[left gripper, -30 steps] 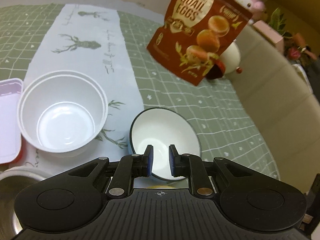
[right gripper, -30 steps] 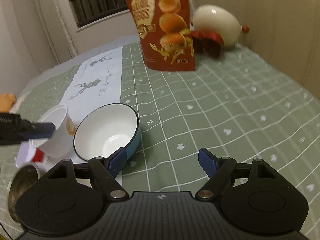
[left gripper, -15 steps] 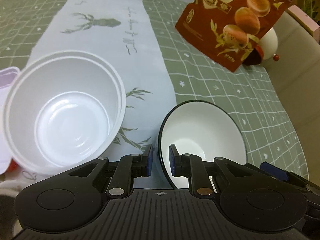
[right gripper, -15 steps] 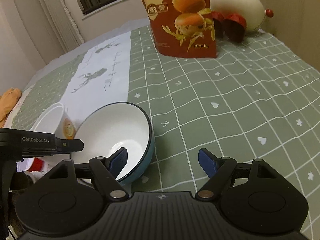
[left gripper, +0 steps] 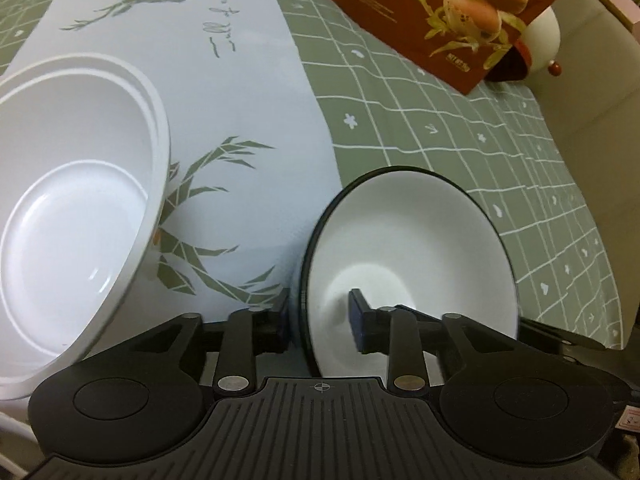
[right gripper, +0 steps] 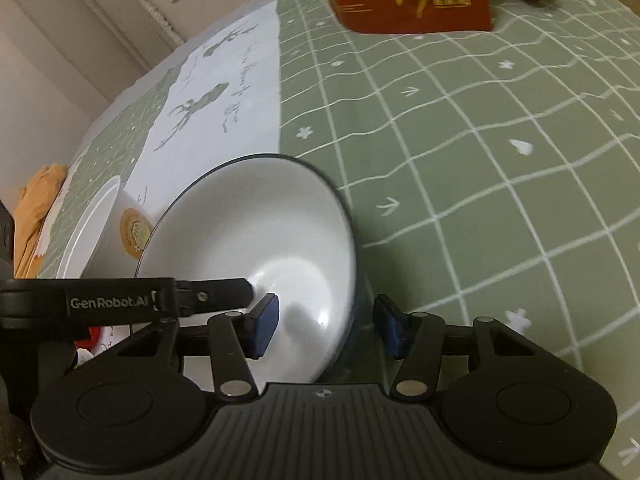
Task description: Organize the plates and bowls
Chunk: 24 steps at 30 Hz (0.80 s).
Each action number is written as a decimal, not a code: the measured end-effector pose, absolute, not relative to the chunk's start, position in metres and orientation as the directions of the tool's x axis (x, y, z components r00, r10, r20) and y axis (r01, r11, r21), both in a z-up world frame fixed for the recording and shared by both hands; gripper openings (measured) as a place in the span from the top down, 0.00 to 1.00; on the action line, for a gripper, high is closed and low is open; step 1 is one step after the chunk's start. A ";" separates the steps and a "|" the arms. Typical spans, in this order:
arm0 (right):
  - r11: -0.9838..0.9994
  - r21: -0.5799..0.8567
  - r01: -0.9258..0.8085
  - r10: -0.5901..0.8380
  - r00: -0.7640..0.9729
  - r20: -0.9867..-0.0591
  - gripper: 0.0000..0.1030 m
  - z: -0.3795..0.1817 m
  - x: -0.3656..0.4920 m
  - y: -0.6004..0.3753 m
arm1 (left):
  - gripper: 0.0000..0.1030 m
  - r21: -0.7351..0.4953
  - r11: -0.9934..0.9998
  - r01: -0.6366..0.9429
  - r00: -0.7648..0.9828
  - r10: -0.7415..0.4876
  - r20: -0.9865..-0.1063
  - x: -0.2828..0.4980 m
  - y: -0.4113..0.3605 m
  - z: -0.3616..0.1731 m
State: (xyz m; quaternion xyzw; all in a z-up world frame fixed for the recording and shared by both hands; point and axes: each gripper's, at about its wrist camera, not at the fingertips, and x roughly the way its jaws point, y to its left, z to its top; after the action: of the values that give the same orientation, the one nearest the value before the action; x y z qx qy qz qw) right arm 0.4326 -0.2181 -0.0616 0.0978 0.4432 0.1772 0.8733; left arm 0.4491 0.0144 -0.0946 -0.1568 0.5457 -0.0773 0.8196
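the near edge of the white enamel bowl with a thin dark rim [left gripper: 408, 248] is cut off behind both gripper bodies, and motion blur smears its right side in the right wrist view. the tall white plastic tub [left gripper: 76, 208] runs off the left edge of the left wrist view; the red snack pouch printed with eggs [left gripper: 448, 20] is cropped at the top.

the left gripper [left gripper: 320, 316] has its jaws narrow and opening, straddling the bowl's left wall, one finger inside, one outside; whether the pads touch it is hard to tell. the right gripper [right gripper: 326, 328] has its jaws closing across the bowl's right wall, with small gaps visible at both pads.

the bowl sits tilted on the green checked cloth covering the surface [right gripper: 480, 160], beside the pale deer-print runner [left gripper: 224, 80]. a white egg-shaped object [left gripper: 544, 40] stands behind the pouch.
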 end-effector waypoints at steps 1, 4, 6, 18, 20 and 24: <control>0.918 0.323 -0.229 0.395 0.544 -0.740 0.48 -0.062 0.433 -0.215 | 0.75 -0.344 0.938 -0.046 0.388 -0.300 -0.871 0.450 0.015 -0.096; 0.915 0.324 -0.239 0.403 0.536 -0.742 0.47 -0.062 0.436 -0.212 | 0.75 -0.366 0.930 -0.032 0.391 -0.325 -0.861 0.448 0.019 -0.097; 0.915 0.327 -0.238 0.404 0.534 -0.742 0.48 -0.061 0.436 -0.212 | 0.76 -0.351 0.936 -0.024 0.395 -0.314 -0.863 0.447 0.017 -0.096; 0.914 0.346 -0.211 0.404 0.542 -0.737 0.48 -0.046 0.428 -0.220 | 0.76 -0.326 0.945 0.001 0.431 -0.295 -0.853 0.438 0.008 -0.068; 0.910 0.350 -0.222 0.413 0.557 -0.720 0.48 -0.038 0.424 -0.221 | 0.76 -0.314 0.950 0.010 0.461 -0.283 -0.841 0.432 0.007 -0.055; 0.899 0.363 -0.245 0.436 0.583 -0.686 0.48 -0.016 0.412 -0.221 | 0.76 -0.290 0.957 0.025 0.524 -0.259 -0.811 0.416 0.003 -0.026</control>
State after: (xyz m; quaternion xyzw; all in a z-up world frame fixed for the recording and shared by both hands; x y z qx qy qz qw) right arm 0.4117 -0.2213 -0.0158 0.1152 0.4139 0.1928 0.8822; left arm 0.4164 0.0031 -0.0255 -0.1218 0.4807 -0.0822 0.8645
